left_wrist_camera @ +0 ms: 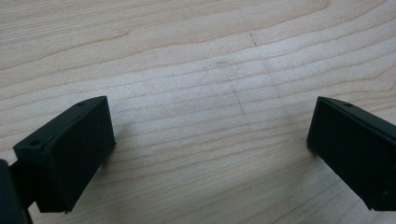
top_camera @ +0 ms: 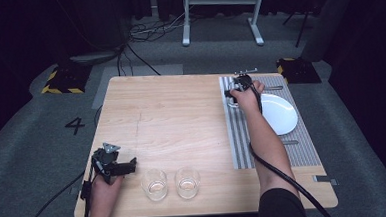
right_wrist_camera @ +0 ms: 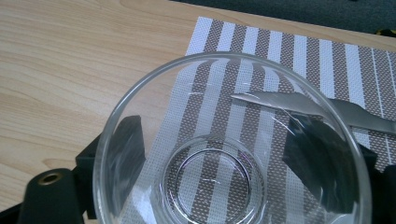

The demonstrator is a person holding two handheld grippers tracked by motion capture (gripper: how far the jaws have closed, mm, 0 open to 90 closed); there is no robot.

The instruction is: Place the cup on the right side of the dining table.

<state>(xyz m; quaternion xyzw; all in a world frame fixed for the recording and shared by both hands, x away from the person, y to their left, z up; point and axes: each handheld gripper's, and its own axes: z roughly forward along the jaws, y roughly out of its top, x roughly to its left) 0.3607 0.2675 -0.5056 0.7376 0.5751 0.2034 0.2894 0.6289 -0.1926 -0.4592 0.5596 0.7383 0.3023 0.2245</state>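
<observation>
Near edge of the wooden table [top_camera: 181, 109]: left gripper [top_camera: 115, 165] hovers low over bare wood at the front-left corner, jaws spread wide with nothing between them, and two empty glasses [top_camera: 155, 183] stand side by side just to its right. Farther back on the right, the right gripper [top_camera: 236, 90] is pinching a clear glass [right_wrist_camera: 231, 144] by its sides, held upright over the near-left part of the striped placemat [top_camera: 242, 136], beside a white plate [top_camera: 280, 113]. A knife blade [right_wrist_camera: 289, 102] lies on the mat behind the held glass.
</observation>
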